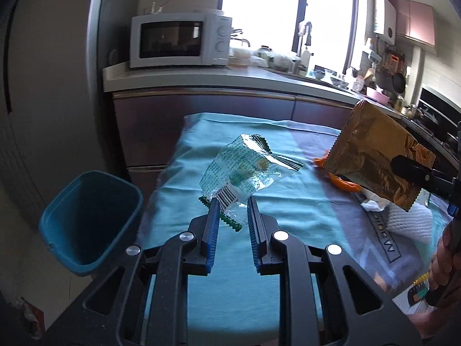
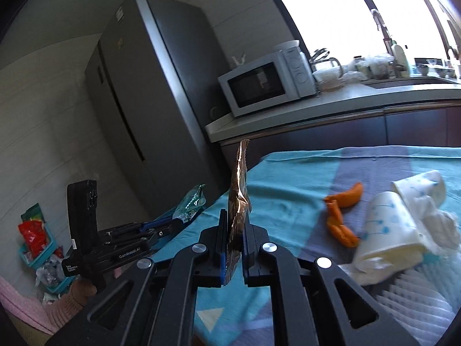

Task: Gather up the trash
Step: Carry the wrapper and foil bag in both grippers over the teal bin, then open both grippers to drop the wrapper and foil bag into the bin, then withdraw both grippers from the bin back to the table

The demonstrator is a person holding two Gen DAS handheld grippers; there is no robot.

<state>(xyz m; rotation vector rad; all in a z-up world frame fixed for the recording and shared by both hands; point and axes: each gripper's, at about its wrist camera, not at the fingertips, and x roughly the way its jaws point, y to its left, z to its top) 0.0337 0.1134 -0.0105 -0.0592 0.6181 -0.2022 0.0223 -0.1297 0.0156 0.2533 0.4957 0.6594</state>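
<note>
With the bin [image 1: 89, 219] empty, the left tool [image 1: 230, 210] pinches a clear wrapper [image 1: 245, 170] right of it, the right tool [image 2: 233, 230] grips a gold wrapper [image 2: 239, 190] farther right, while peels [image 2: 343, 216] and tissue [image 2: 403, 222] remain on the surface [image 2: 288, 201].

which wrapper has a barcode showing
The clear green-printed plastic wrapper in the left gripper: a barcode shows near its pinched end. The brown foil wrapper in the right gripper shows none.
</note>
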